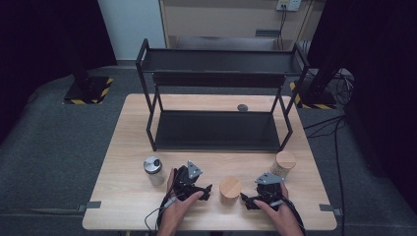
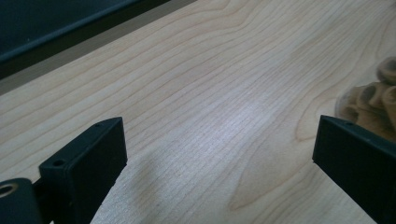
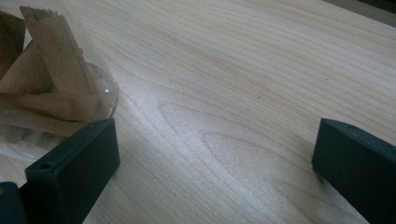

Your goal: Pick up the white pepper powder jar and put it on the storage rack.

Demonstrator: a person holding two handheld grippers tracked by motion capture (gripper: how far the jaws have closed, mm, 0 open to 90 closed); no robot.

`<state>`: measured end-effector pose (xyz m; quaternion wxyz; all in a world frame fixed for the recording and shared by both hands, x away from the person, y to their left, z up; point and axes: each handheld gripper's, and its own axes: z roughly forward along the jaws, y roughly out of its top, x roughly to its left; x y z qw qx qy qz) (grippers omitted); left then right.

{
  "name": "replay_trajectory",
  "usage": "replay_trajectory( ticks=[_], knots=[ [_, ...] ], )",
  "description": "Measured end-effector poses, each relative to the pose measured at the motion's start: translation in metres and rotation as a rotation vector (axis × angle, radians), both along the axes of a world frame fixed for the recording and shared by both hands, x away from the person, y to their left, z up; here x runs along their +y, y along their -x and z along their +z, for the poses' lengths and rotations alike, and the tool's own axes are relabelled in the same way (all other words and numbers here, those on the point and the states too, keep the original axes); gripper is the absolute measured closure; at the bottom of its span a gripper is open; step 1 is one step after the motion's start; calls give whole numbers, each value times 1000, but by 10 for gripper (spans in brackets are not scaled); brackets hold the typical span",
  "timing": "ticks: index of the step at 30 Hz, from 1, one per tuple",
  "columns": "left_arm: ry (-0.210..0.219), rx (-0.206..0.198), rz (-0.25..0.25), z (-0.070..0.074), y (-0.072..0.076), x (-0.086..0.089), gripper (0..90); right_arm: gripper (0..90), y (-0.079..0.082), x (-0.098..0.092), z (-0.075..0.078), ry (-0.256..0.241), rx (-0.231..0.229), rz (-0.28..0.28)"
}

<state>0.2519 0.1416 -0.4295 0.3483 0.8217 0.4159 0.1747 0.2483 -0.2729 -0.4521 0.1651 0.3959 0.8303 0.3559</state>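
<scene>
On the pale wooden table (image 1: 123, 196), a clear glass jar with a metal lid (image 1: 153, 169) stands leftmost. Beside it rests the left gripper (image 1: 205, 191), jaws spread apart. A wooden-lidded round jar (image 1: 230, 190) sits between it and the right gripper (image 1: 247, 201), jaws likewise apart.

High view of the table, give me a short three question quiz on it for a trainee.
1. True or false: the left claw grips the central glass jar with the round wooden lid.
2. Which jar stands nearest the right claw? A the wooden-lidded glass jar at the table's right; B the glass jar with the silver metal lid; C the central jar.
3. Fill in: the black metal two-tier rack has ___ on its shelves.

Key: 1 false, it is open; 2 C; 3 nothing.
</scene>
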Motion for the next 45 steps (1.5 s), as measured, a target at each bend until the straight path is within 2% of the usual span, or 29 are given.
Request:
replay_trajectory(
  ticks=[8, 14, 22, 30, 32, 39, 45],
  knots=[
    [9, -12, -9, 9, 4, -1, 19, 7, 0, 0, 0, 0, 0, 0],
    [2, -38, -18, 22, 8, -3, 18, 7, 0, 0, 0, 0, 0, 0],
    [-12, -48, -19, 37, 11, -3, 19, 7, 0, 0, 0, 0, 0, 0],
    [2, -57, -7, 51, 12, 5, 20, 6, 0, 0, 0, 0, 0, 0],
    [16, -63, -11, 58, 13, 10, 19, 7, 0, 0, 0, 0, 0, 0],
    [13, -85, -1, 73, 14, 17, 19, 7, 0, 0, 0, 0, 0, 0],
    [17, -95, 12, 79, 13, 23, 19, 7, 0, 0, 0, 0, 0, 1]
  ],
)
